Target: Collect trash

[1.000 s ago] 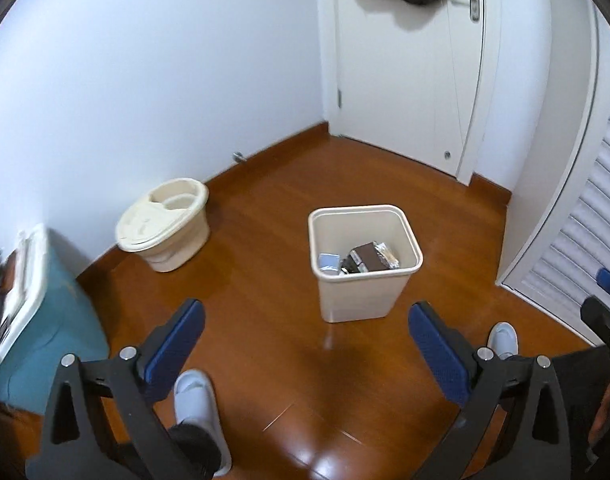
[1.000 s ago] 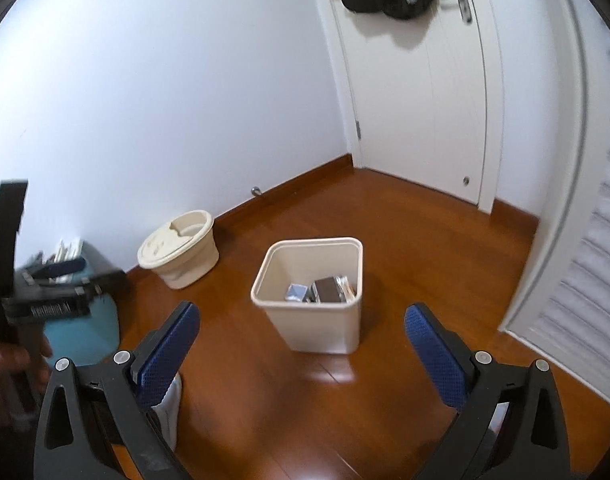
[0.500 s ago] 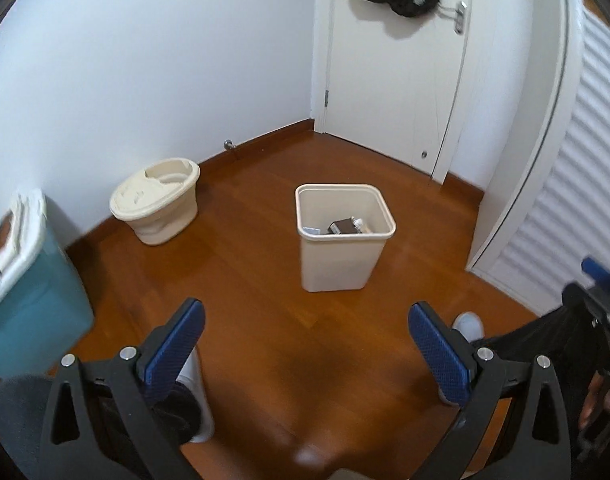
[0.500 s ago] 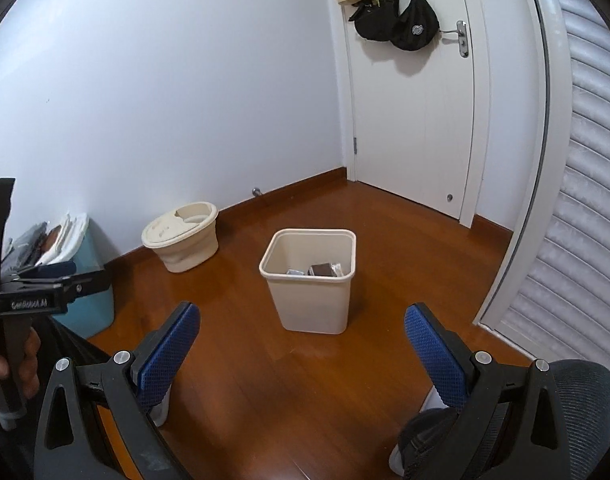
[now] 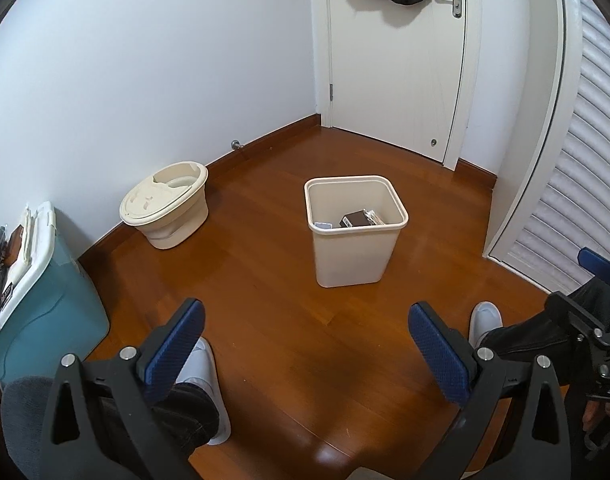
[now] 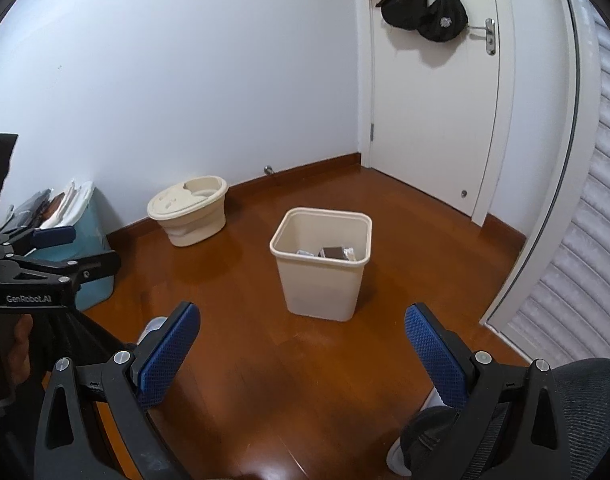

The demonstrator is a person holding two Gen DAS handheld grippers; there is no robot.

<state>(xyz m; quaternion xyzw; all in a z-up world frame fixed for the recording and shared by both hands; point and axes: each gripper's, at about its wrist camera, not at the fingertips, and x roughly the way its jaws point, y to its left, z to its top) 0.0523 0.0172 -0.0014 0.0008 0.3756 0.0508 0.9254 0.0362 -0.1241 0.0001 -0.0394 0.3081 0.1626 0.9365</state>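
Note:
A cream waste bin (image 5: 353, 256) stands on the wooden floor, also in the right wrist view (image 6: 321, 284). Inside lie a dark brown box (image 5: 355, 219) and some paper and wrapper scraps (image 6: 333, 253). My left gripper (image 5: 305, 344) is open and empty, held above the floor well in front of the bin. My right gripper (image 6: 303, 344) is open and empty too, at a similar distance from the bin. The left gripper also shows at the left of the right wrist view (image 6: 53, 248).
A round cream tub with a lid (image 5: 167, 206) stands by the wall. A teal box (image 5: 45, 320) with papers on top is at the left. A white door (image 5: 397, 60) with black bags hung on it is behind; louvred doors (image 5: 577, 160) are at the right. My shoes (image 5: 203, 384) are below.
Both grippers have pulled back and risen away from the bin, which now looks smaller and farther. Both stayed open and empty.

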